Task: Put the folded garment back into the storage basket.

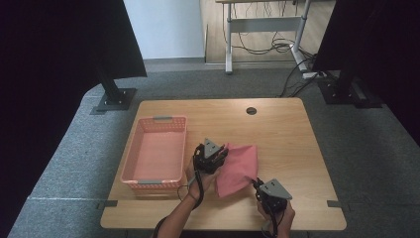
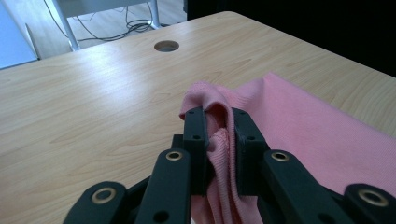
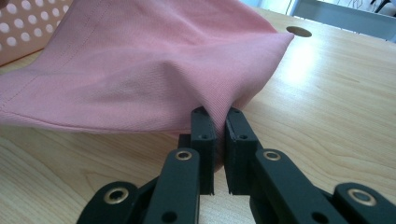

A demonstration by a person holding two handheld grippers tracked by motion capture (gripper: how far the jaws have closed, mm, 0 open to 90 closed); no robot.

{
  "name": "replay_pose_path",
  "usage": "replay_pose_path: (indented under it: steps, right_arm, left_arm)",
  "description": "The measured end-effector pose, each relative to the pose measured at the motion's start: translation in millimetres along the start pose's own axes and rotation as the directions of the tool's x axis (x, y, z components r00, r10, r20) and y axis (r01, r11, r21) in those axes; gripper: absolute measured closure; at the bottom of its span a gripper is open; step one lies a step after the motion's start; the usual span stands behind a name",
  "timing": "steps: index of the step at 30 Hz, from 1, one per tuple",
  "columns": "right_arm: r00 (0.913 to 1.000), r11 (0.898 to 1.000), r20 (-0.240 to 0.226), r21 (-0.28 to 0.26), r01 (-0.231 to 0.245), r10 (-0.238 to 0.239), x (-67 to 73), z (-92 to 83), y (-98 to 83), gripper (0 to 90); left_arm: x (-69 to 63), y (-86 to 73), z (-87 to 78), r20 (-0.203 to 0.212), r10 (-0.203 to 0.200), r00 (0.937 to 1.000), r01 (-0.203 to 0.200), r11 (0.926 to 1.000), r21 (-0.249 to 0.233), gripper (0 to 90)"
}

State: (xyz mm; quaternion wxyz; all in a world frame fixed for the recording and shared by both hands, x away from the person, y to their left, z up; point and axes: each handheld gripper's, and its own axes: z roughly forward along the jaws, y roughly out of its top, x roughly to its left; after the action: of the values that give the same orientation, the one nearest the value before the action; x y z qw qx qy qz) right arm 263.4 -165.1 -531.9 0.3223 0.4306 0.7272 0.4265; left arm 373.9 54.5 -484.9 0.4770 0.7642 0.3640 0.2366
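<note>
Both tongs grip one pink cloth (image 1: pixel 238 168) on a wooden desk (image 1: pixel 297 148). Desk: pale wood grain, rounded corners, round cable hole (image 1: pixel 251 110) near the far edge. Basket (image 1: pixel 156 152): rectangular pink plastic with perforated walls, standing at the desk's left, just beside the cloth. Cloth: fine ribbed knit with a stitched hem, lying rumpled at the desk's near centre. Left tongs (image 2: pixel 218 122): black jaws clamped on a bunched fold at the cloth's left edge. Right tongs (image 3: pixel 218 122): jaws nearly closed, pinching the cloth's near corner.
</note>
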Motion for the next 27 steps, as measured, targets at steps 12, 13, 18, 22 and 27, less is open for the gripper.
replay_pose_path:
  steps: [12, 13, 18, 22, 27]
  right_arm:
    - [0.9999, 0.999, 0.01, -0.042, 0.003, -0.003, 1.3, -7.1, 4.1, 84.0]
    - [0.9999, 0.999, 0.011, -0.045, 0.004, -0.004, 1.7, -7.9, 4.6, 84.0]
    - [0.9999, 0.998, 0.012, -0.06, 0.004, -0.003, 2.4, -10.7, 6.5, 84.0]
    - [0.9999, 0.997, 0.011, -0.073, 0.004, -0.004, 3.1, -13.2, 8.8, 84.0]
    - [0.9999, 0.996, 0.011, -0.084, 0.009, -0.008, 6.4, -14.6, 11.0, 84.0]
  left_arm:
    - [-1.2, 5.8, -5.2, 0.004, -0.002, 1.0, 0.002, 0.9997, -0.022, 78.0]
    - [-1.1, 6.6, -6.5, 0.005, -0.002, 1.0, 0.002, 0.9996, -0.026, 78.0]
    - [-1.0, 8.4, -11.2, 0.007, 0.002, 1.0, -0.002, 0.9993, -0.038, 78.0]
    - [0.4, 10.6, -15.3, 0.007, 0.002, 1.0, -0.002, 0.999, -0.044, 78.1]
    - [1.5, 12.8, -19.9, 0.005, 0.009, 1.0, -0.008, 0.9988, -0.049, 78.1]
